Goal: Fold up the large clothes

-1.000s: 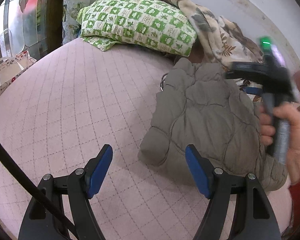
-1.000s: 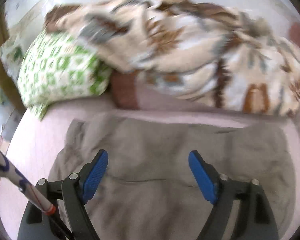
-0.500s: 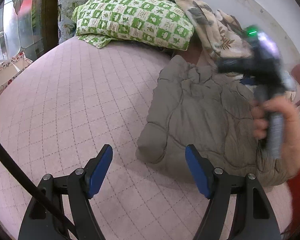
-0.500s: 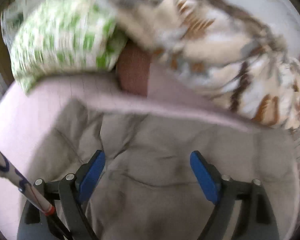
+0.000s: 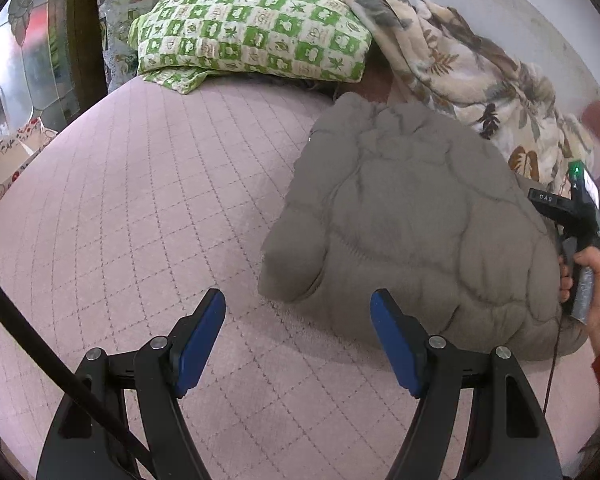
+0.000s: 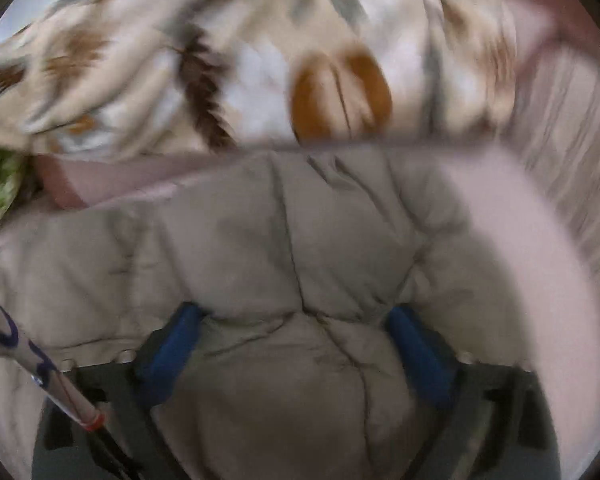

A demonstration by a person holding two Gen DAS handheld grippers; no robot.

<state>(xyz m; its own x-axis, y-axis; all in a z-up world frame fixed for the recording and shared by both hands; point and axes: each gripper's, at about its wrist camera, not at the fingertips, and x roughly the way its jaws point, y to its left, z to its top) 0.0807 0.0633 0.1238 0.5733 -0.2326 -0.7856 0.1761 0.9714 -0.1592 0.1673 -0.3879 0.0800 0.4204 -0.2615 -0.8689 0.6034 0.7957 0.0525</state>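
Observation:
A grey-brown quilted jacket [image 5: 416, 232] lies bunched and folded on the pink quilted bed [image 5: 148, 216]. My left gripper [image 5: 298, 344] is open and empty, hovering over the bed just in front of the jacket's near left corner. My right gripper [image 6: 296, 340] is open and pressed down into the jacket [image 6: 260, 248], with padded fabric bulging up between its blue pads [image 6: 172, 340]. In the left wrist view the right gripper's handle [image 5: 580, 232] shows at the jacket's right edge, held by a hand.
A green-and-white checked pillow [image 5: 252, 28] and a leaf-patterned blanket [image 5: 452, 60] lie at the head of the bed, behind the jacket; the blanket also shows in the right wrist view [image 6: 260, 60]. A window and a bag [image 5: 4, 160] stand off the bed's left side.
My right gripper has dropped from above the jacket and swung to its right side, sinking into the fabric. My left gripper has drawn back a little; it stays open.

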